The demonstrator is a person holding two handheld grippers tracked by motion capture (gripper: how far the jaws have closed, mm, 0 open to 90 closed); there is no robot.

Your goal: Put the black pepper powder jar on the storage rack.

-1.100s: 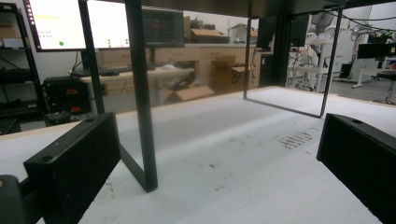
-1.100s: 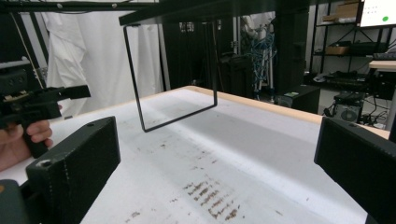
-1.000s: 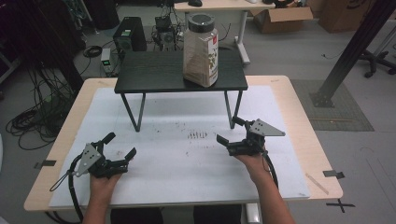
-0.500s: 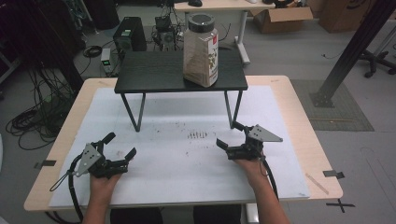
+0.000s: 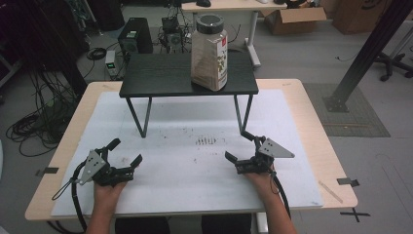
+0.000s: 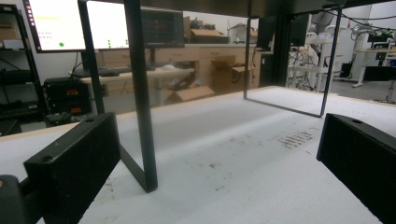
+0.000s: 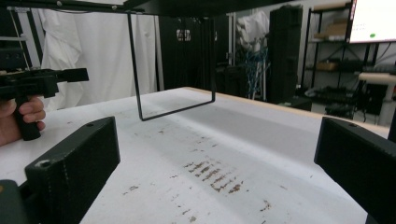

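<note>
A tall clear jar (image 5: pixel 209 51) with a black lid and brownish contents stands upright on a small black stand (image 5: pixel 165 74) at the back of the white mat (image 5: pixel 195 180). My left gripper (image 5: pixel 125 151) rests low on the mat at the near left, open, with nothing between its jaws. My right gripper (image 5: pixel 237 145) sits at the near right, also open and holding nothing. The left gripper (image 6: pixel 215 140) looks along the mat at the stand's thin leg (image 6: pixel 140 93). Across the right gripper (image 7: pixel 217 144), the other gripper (image 7: pixel 42 79) appears at far left in a hand.
Dark smudges (image 5: pixel 207 141) mark the mat between the grippers. The stand's wire legs (image 5: pixel 243 114) rise from the mat ahead of both hands. The wooden table edge (image 5: pixel 316 131) frames the mat. Cables, computers and desks stand on the floor beyond.
My right gripper has slid a little toward the near edge of the table and stayed open. The left gripper and the jar have not moved.
</note>
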